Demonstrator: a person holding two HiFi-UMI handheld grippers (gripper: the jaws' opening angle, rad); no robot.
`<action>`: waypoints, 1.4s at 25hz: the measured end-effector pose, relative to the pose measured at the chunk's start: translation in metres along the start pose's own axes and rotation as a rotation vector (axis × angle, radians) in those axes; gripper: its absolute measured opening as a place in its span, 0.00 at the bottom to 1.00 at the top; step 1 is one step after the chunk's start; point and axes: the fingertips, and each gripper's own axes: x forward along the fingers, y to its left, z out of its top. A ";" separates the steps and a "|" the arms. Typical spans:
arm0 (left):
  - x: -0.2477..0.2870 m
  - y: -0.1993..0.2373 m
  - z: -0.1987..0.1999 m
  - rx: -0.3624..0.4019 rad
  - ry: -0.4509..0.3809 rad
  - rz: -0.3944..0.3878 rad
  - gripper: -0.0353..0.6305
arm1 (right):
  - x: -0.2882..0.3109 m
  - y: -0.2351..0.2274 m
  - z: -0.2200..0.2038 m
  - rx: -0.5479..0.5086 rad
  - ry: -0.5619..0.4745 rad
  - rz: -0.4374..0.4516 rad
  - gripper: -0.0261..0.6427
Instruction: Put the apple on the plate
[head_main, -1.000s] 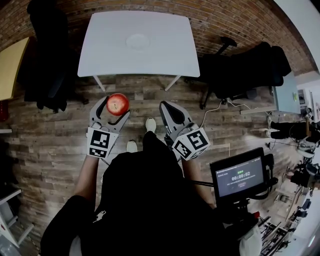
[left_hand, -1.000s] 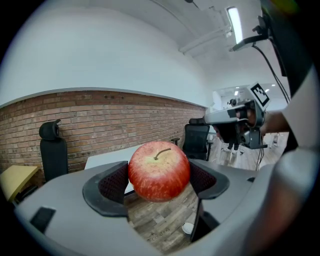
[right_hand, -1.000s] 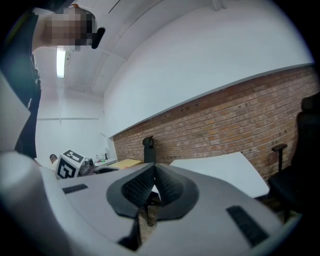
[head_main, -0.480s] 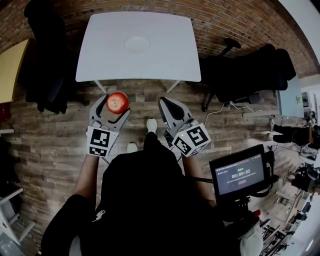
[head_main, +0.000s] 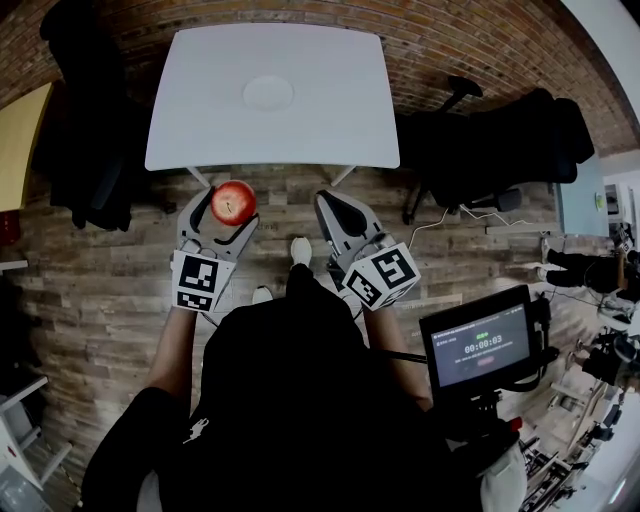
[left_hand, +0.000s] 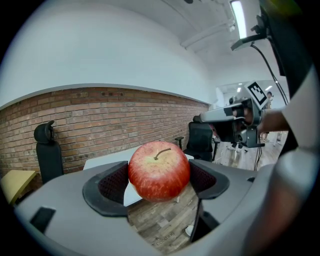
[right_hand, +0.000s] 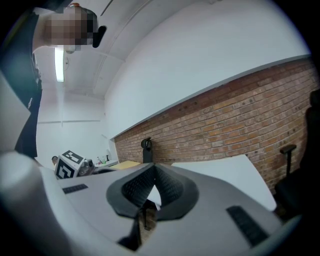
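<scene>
Red, stem upward, the apple (head_main: 233, 202) is clamped between the padded jaws of the left hand-held gripper (head_main: 228, 212), which holds it by its sides over the wood floor (head_main: 90, 280), short of the surface's near edge. Just beside it, the right hand-held gripper (head_main: 335, 205) has its jaws pressed together on nothing. Ahead stands the white surface (head_main: 330, 110), and on it, about mid-width and past the middle, lies the white plate (head_main: 268, 93), bare. The plate lies ahead of the loaded left hand-held gripper and slightly to its right. The left is the nearer of the two, so the move seems to call for a forward carry over the edge, then a lowering onto the plate.
</scene>
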 end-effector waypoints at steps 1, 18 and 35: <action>0.000 0.000 0.001 0.003 -0.001 0.001 0.63 | 0.000 0.000 0.000 -0.002 0.000 0.001 0.04; 0.057 0.016 0.019 -0.011 0.028 0.041 0.63 | 0.030 -0.063 0.017 0.005 0.015 0.043 0.04; 0.101 0.019 0.042 -0.013 0.040 0.107 0.63 | 0.051 -0.114 0.025 0.019 0.023 0.118 0.04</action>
